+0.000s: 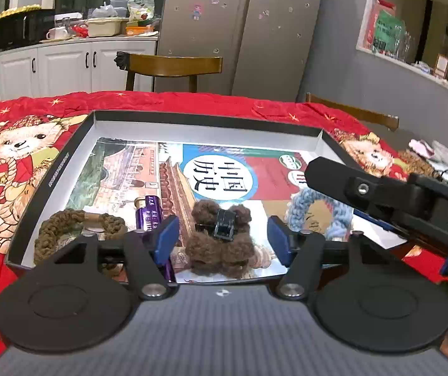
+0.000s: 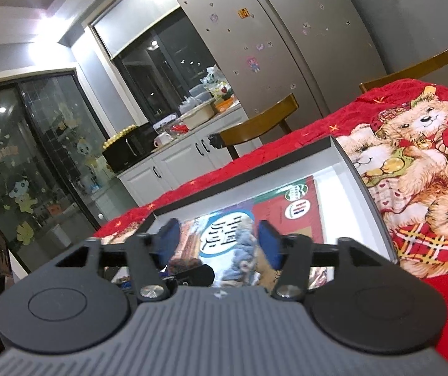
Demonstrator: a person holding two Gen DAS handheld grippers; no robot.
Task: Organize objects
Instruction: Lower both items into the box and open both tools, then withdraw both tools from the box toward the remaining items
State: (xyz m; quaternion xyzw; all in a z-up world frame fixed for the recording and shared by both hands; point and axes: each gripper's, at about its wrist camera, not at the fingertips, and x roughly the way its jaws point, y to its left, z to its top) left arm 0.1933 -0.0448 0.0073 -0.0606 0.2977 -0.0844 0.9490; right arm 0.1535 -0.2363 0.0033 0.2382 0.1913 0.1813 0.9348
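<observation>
A shallow box (image 1: pixel 51 169) with dark outer walls and a white inner rim lies at the centre of the left wrist view on a desk covered by a red teddy-bear cloth (image 1: pixel 11 163). A colourful book (image 1: pixel 217 172) with a white circle of dark characters covers the box floor. On the book, low in the frame, lie a fuzzy brown hair clip (image 1: pixel 217 241) with a black claw on top, a brown knitted ring (image 1: pixel 67 232) to its left, a purple tube (image 1: pixel 148 216) between them, and a pale blue knitted ring (image 1: pixel 318 210) to the right.

The left gripper (image 1: pixel 222 238) has its jaws spread, the blue pads standing clear on either side of the brown clip. The right gripper (image 2: pixel 217 241) also has its jaws spread, with the blue ring seen blurred between them, untouched; its black body enters from the right edge of the left view.

The box's far wall and right wall stand close behind the items. Bare book cover lies open in the upper half of the box.
</observation>
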